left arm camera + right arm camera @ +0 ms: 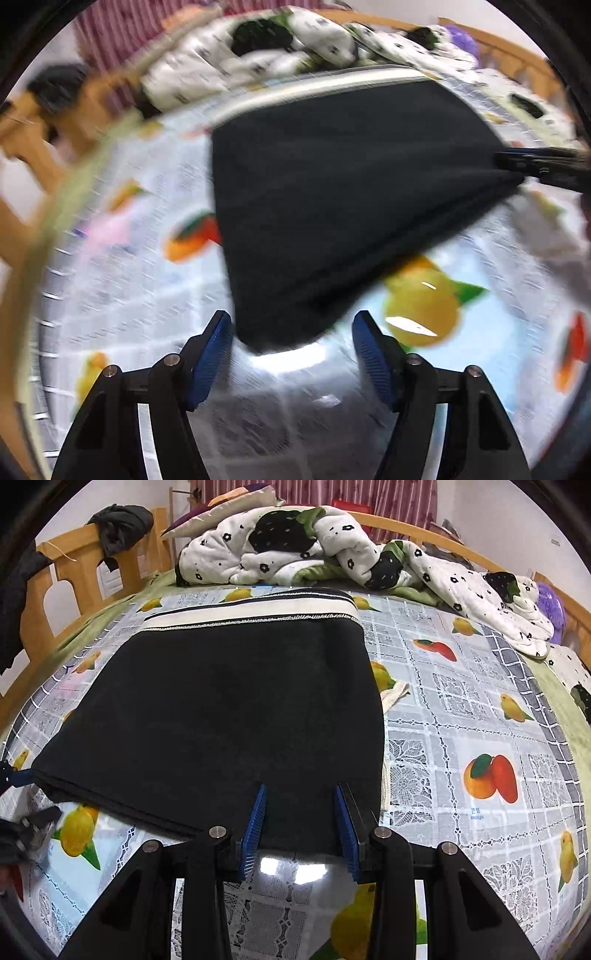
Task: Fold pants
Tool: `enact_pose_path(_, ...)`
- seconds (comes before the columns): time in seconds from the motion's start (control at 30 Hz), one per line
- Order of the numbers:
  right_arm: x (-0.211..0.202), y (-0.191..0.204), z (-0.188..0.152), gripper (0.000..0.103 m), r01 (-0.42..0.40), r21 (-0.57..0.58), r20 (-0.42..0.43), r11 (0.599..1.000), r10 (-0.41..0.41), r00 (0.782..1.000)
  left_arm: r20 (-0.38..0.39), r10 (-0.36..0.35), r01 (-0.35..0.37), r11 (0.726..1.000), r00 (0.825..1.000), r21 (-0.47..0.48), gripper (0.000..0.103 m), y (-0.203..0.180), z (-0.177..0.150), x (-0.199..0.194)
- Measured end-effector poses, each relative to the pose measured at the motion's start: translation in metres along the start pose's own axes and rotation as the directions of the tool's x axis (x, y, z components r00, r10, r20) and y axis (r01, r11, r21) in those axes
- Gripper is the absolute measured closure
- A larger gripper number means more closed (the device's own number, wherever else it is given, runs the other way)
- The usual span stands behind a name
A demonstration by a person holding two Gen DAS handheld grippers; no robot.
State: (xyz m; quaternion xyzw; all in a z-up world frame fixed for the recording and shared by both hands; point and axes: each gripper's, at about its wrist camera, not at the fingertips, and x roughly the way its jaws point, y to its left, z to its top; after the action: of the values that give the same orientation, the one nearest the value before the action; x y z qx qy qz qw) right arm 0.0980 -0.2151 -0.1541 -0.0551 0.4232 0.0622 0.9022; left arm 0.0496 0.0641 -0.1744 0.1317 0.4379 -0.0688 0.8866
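The black pants point(221, 709) lie folded flat on the fruit-print tablecloth point(461, 709), their cream waistband point(251, 614) at the far end. My right gripper point(301, 805) is open, its blue pads on either side of the near edge of the pants. In the blurred left wrist view the pants point(351, 199) show as a dark wedge. My left gripper point(291, 332) is open with the near corner of the pants between its pads. The right gripper point(543, 166) shows at the far right corner of the pants.
A white flowered quilt point(332, 550) is heaped at the back of the bed. A wooden bed rail point(74, 572) with dark clothes hung on it runs along the left. A purple plush point(550, 605) lies at the far right. A cream drawstring point(393, 698) pokes out beside the pants.
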Motion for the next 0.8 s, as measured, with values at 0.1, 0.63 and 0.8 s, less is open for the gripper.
enact_pose_path(0.1,0.001,0.001,0.001,0.066,0.004,0.006,-0.001,1.0,-0.004,1.0,0.048,-0.037,0.04,0.997,0.998,-0.064,0.077,0.009,0.007,-0.002)
enact_pose_path(0.63,-0.011,-0.011,0.004,0.065,-0.025,0.007,0.023,1.0,0.025,0.999,0.129,-0.117,0.147,0.955,0.985,-0.258,0.051,0.052,-0.01,-0.039)
enact_pose_path(0.8,-0.01,-0.009,0.009,0.065,-0.069,0.052,0.055,0.996,0.066,0.996,0.199,-0.172,0.235,0.904,0.965,-0.358,0.049,0.054,0.022,-0.019)
